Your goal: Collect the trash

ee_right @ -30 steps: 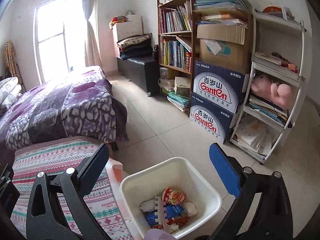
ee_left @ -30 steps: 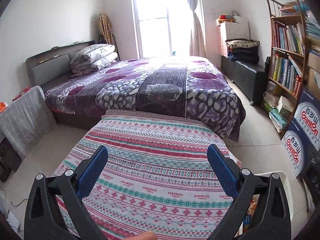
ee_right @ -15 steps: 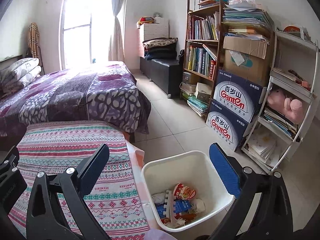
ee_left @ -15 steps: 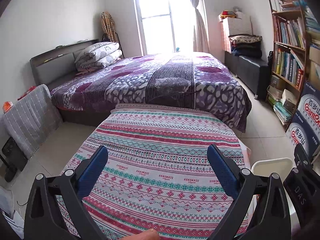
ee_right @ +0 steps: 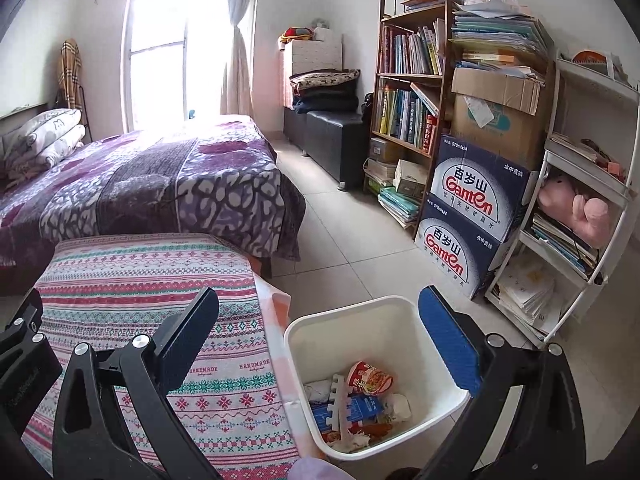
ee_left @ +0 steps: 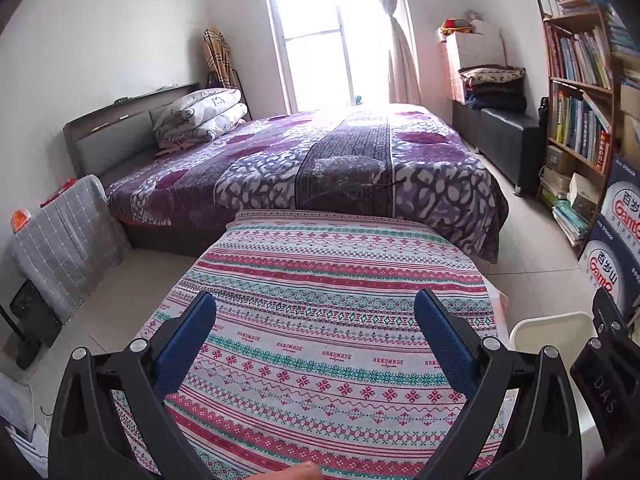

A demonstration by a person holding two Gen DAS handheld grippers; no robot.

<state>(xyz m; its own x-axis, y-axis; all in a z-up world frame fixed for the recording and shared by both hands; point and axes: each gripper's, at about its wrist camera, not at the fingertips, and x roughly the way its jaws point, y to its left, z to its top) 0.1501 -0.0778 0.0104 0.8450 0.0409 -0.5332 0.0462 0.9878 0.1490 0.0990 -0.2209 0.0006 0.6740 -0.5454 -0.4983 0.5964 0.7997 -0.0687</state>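
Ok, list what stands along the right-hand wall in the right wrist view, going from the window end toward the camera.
Black bench → wooden bookshelf → stacked Ganten boxes → white shelf rack holding a pink plush toy.

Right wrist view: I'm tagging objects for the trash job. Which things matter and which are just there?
Job:
white bin
noodle cup inside it
blue carton inside it

Lying about:
water boxes
bookshelf
pink plush
bed
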